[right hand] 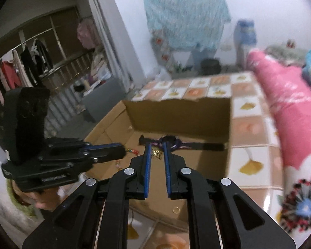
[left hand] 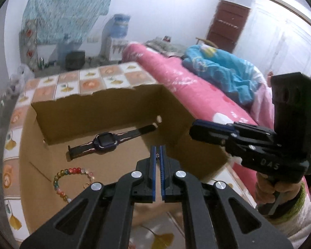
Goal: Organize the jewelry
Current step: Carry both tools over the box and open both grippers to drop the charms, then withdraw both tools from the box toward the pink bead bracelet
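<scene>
L claw point(left hand: 158, 147) jaws together, clamped on a tiny stud point(left hand: 157, 155) between the blue pads, lower centre of left view. R claw point(right hand: 156, 144) jaws a bit apart w/ a gold butterfly charm point(right hand: 157, 154) between them, centre of right view; looks pinched by its wing edges, contact not 100% clear. Both claws hang over the open cardboard box point(left hand: 93, 112) on the tiled worktop point(left hand: 91, 83). Already in box: watch point(left hand: 105, 141) mid frame, bead bracelet point(left hand: 72, 171) lower left, small ring point(right hand: 176, 209) bottom centre of right view.

Risks:
- charm slips: thin flat metal, held only at edges, pads not tight. Any jolt or wrist roll and it drops, maybe off the box onto worktop or floor, hard to find again
- stud is v. small, sits well back from the pad tips; could twist out or stay stuck in pad grooves on release
- claws close side by side, R claw body fills right of left view; could knock each other and shake a piece loose
- dropping on bracelet or watch = tangle / scratch
- frames blurry, so placing by eye is chancy
</scene>
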### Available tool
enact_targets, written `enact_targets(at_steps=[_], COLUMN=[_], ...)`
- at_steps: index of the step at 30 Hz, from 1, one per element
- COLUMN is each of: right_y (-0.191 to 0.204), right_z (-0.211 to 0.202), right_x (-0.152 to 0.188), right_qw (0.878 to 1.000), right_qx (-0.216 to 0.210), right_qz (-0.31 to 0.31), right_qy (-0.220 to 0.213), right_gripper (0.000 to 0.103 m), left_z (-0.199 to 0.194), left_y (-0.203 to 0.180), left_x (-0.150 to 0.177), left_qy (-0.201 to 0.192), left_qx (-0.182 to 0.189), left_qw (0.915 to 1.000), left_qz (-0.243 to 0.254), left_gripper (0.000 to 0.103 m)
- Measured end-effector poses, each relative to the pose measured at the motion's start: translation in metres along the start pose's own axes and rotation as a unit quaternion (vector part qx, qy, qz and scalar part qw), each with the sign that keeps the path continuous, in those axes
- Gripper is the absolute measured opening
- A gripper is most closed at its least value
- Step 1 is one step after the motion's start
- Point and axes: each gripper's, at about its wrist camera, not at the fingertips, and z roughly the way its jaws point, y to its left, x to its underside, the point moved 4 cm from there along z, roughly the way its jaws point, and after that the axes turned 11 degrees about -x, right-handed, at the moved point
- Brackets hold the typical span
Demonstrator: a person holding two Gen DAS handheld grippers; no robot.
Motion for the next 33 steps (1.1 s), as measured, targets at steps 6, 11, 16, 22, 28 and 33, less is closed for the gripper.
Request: enact_targets(at_steps=[6,11,16,22,28,33], right_y=[-0.019,-0.029,-0.026,0.0,0.023,0.035], right_z=[0.019,0.003,-0.019,-0.056,-0.085,-0.08], right_x=[-0.011,-0.013,-0.007,0.012,0.047,0.095], right_qw=[0.999,0.999,0.998,0.998,0.997,0.994], right_qx=[-0.013,-0.014,-0.005,0.009,0.011,0.012], right_qz=[0.026,0.051,0.061,0.056,0.067,0.103], right_qy=[0.012,-0.011,-0.025,-0.039,-0.047,-0.023], right_gripper=[0.028,0.028,0.035,0.054,0.066,0.073], left_z=[0.022,0.018,-0.001,-0.056,-0.105,-0.091], left_y=[0.017,0.023,0.027,0.04,0.068,0.084], left_x=[-0.008,-0.009,-0.005,0.012,0.054,0.113], left_qy=[0.013,-0.001,-0.012,-0.047,-0.06,0.004], left_qx=[0.002,-0.01,-0.027,-0.054,-0.095,-0.191], left_qw=[0.9994,0.9994,0.9988,0.9953,0.9876,0.9759], left_qz=[-0.031,-0.034,-0.04,-0.066,-0.11,-0.107], left_gripper=[0.024,0.037,0.059,0.08,0.097,0.097])
